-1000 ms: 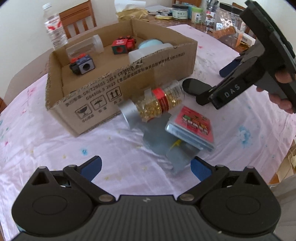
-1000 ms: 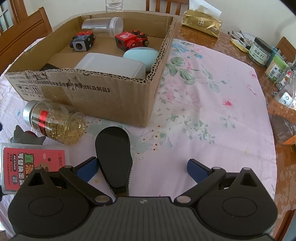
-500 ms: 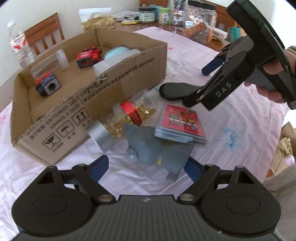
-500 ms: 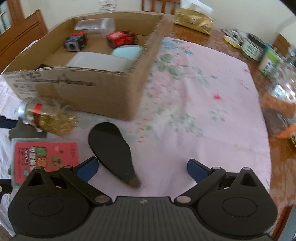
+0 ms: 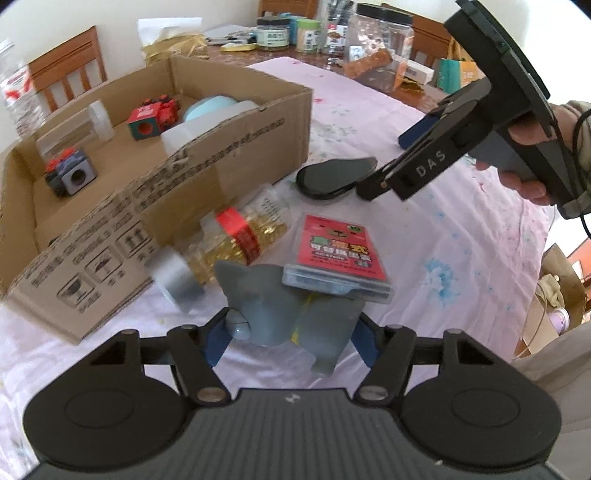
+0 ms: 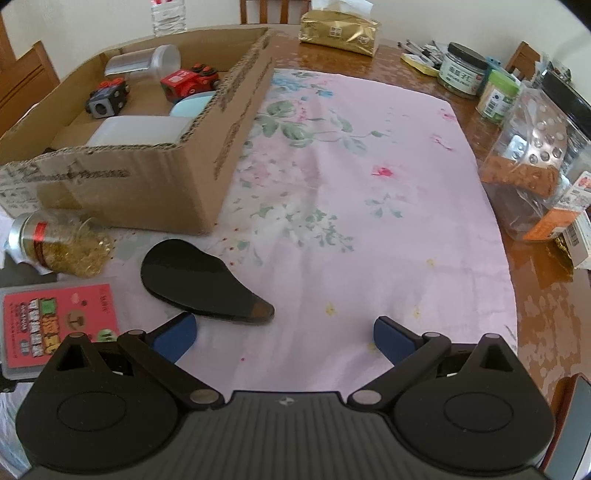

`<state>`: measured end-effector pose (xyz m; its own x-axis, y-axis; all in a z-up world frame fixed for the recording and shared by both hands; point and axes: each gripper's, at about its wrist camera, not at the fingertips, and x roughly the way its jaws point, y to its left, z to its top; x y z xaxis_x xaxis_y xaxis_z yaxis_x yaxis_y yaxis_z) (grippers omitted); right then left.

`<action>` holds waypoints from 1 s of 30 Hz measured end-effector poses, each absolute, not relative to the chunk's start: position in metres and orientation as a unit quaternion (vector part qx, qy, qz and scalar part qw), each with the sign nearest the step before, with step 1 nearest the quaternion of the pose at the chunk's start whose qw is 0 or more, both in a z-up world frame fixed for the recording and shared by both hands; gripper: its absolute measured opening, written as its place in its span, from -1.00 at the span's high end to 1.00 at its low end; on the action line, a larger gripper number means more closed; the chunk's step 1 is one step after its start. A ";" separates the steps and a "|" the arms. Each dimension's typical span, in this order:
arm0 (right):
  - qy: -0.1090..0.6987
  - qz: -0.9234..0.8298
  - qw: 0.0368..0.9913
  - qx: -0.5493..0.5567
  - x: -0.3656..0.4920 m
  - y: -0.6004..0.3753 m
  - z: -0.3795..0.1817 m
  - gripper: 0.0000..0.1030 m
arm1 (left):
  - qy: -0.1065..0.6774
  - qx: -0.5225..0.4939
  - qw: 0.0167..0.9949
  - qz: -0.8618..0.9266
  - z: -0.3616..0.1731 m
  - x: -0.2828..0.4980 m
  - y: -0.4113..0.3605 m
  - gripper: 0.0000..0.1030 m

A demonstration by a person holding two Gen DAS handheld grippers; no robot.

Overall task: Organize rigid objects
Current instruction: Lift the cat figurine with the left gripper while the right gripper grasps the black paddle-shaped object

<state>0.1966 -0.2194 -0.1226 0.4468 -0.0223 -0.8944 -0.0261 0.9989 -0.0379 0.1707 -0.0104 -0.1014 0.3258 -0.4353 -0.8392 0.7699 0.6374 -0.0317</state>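
A cardboard box (image 5: 229, 147) (image 6: 207, 147) holds two toy blocks, a clear jar, a blue item and a white container. In front of it lie a jar of gold bits (image 5: 236, 240) (image 6: 62, 247), a red-labelled case (image 5: 338, 254) (image 6: 55, 325), a grey figure (image 5: 280, 314) and a black oval piece (image 5: 332, 177) (image 6: 199, 284). My left gripper (image 5: 290, 338) has its pads on both sides of the grey figure, whose far end the case overlaps. My right gripper (image 6: 284, 334) is open and empty, just right of the black piece; it also shows in the left wrist view (image 5: 424, 147).
The pink floral cloth (image 6: 351, 184) covers the table. Jars, a clear tub (image 6: 532, 155), pens and small boxes crowd the right edge. A gold tissue pack (image 6: 338, 31) and a water bottle (image 5: 18, 99) stand behind the box. Wooden chairs ring the table.
My left gripper has advanced toward the grey figure and narrowed around it. My right gripper has swung right, so the black piece now lies off its left finger.
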 end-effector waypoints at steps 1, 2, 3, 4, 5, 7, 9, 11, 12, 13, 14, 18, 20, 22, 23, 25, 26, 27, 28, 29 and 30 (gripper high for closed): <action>0.525 -0.004 0.851 -0.021 0.198 -0.221 -0.123 -1.00 | 0.441 0.188 0.793 -0.375 -0.101 0.170 -0.007 -0.29; 0.525 -0.011 0.851 -0.017 0.199 -0.224 -0.123 -1.00 | 0.444 0.185 0.796 -0.367 -0.101 0.168 -0.002 -0.29; 0.526 -0.015 0.851 -0.013 0.200 -0.226 -0.123 -1.00 | 0.447 0.182 0.798 -0.360 -0.101 0.167 0.002 -0.29; 0.526 -0.020 0.850 -0.011 0.201 -0.228 -0.123 -1.00 | 0.450 0.178 0.801 -0.351 -0.100 0.165 0.007 -0.29; 0.525 -0.023 0.850 -0.009 0.203 -0.229 -0.123 -1.00 | 0.454 0.174 0.805 -0.340 -0.100 0.164 0.013 -0.29; 0.526 -0.024 0.850 -0.009 0.204 -0.228 -0.123 -1.00 | 0.461 0.162 0.811 -0.321 -0.099 0.162 0.024 -0.29; 0.526 -0.025 0.850 -0.010 0.204 -0.228 -0.123 -1.00 | 0.467 0.151 0.819 -0.296 -0.099 0.159 0.035 -0.29; 0.526 -0.025 0.850 -0.008 0.204 -0.228 -0.123 -1.00 | 0.471 0.141 0.827 -0.274 -0.099 0.158 0.046 -0.29; 0.526 -0.025 0.850 -0.009 0.203 -0.228 -0.123 -1.00 | 0.472 0.134 0.831 -0.260 -0.099 0.157 0.052 -0.29; 0.527 -0.025 0.850 -0.008 0.204 -0.228 -0.124 -1.00 | 0.473 0.126 0.836 -0.249 -0.099 0.156 0.057 -0.30; 0.527 -0.024 0.849 -0.008 0.204 -0.228 -0.124 -1.00 | 0.474 0.119 0.838 -0.241 -0.099 0.156 0.061 -0.31; 0.525 -0.023 0.850 -0.008 0.204 -0.229 -0.124 -1.00 | 0.475 0.120 0.841 -0.228 -0.100 0.154 0.064 -0.45; 0.522 -0.021 0.853 -0.009 0.202 -0.229 -0.124 -1.00 | 0.467 0.136 0.842 -0.232 -0.100 0.151 0.062 -0.52; 0.517 -0.020 0.856 -0.009 0.200 -0.229 -0.125 -1.00 | 0.463 0.144 0.841 -0.239 -0.100 0.153 0.062 -0.59; 0.515 -0.020 0.857 -0.010 0.200 -0.229 -0.125 -1.00 | 0.463 0.146 0.840 -0.242 -0.100 0.154 0.061 -0.62; 0.510 -0.019 0.860 -0.010 0.198 -0.229 -0.125 -1.00 | 0.464 0.151 0.837 -0.249 -0.100 0.157 0.061 -0.62; 0.513 -0.019 0.858 -0.009 0.197 -0.229 -0.124 -1.00 | 0.463 0.154 0.836 -0.250 -0.101 0.158 0.061 -0.62; 0.521 -0.020 0.853 -0.007 0.197 -0.229 -0.123 -1.00 | 0.463 0.159 0.836 -0.249 -0.101 0.159 0.059 -0.62; 0.527 -0.019 0.850 -0.007 0.197 -0.226 -0.122 -1.00 | 0.463 0.161 0.836 -0.248 -0.102 0.160 0.059 -0.62; 0.525 -0.015 0.851 -0.008 0.195 -0.223 -0.120 -1.00 | 0.462 0.162 0.836 -0.250 -0.102 0.160 0.058 -0.62; 0.516 -0.007 0.857 -0.012 0.191 -0.218 -0.117 -1.00 | 0.461 0.162 0.836 -0.250 -0.102 0.160 0.057 -0.62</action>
